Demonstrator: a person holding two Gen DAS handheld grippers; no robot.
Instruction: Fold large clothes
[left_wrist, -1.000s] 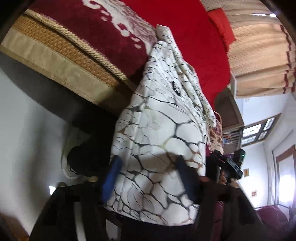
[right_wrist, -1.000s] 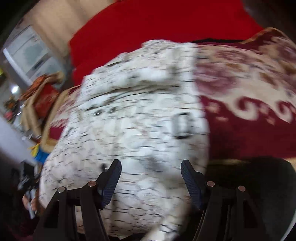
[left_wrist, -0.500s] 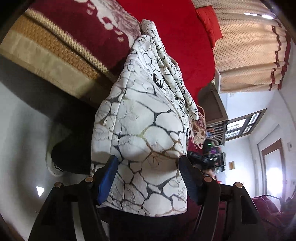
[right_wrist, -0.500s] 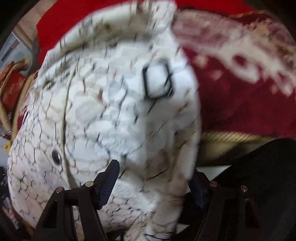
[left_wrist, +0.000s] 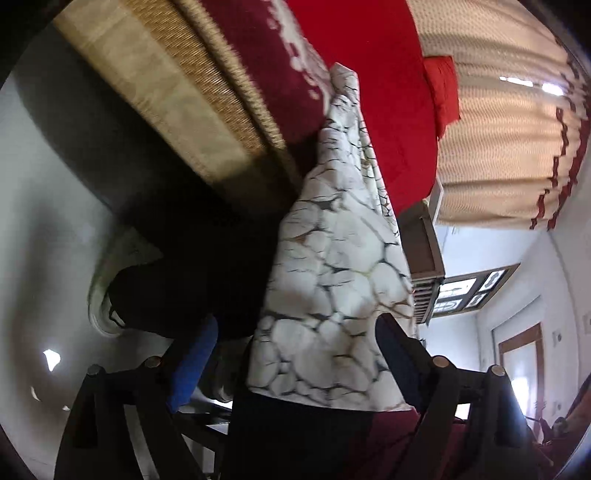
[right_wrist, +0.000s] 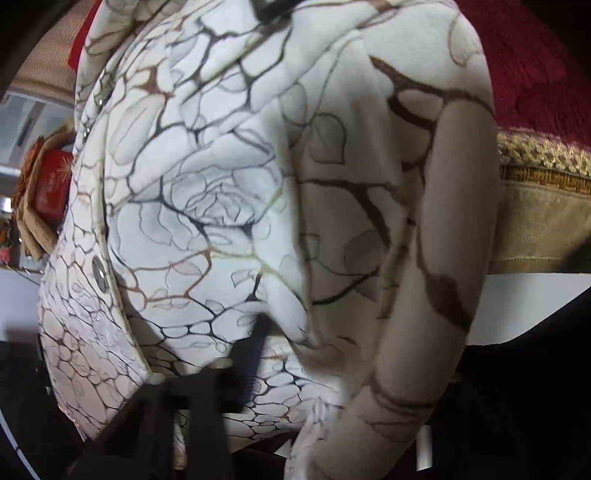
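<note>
- Your left gripper (left_wrist: 295, 365) has its fingers (left_wrist: 190, 363) spread wide, and they have just been opening; the hem of the white garment (left_wrist: 332, 295) with its cracked dark-line print hangs between them, but neither pad presses on it.
- Your right gripper (right_wrist: 258, 354) is buried in the same garment (right_wrist: 229, 184): one dark finger (right_wrist: 251, 363) shows against the cloth, while the other is hidden behind a thick fold. The fingers have just been closing to a narrow gap with cloth between them; whether both pads actually pinch it you cannot tell from this view.
- Just past your left fingers, the garment drapes over the edge of the bed (left_wrist: 166, 99), its lower part hanging free in front of the bed's dark side.
- Farther up, the garment runs onto the maroon patterned bedspread (left_wrist: 266, 70) with its gold woven border.
- Beyond that lies a plain red blanket (left_wrist: 373, 74), with a red pillow (left_wrist: 441, 88) near the far edge.
- At the back, beige curtains (left_wrist: 506, 147) with red trim hang beside a window (left_wrist: 465, 291).
</note>
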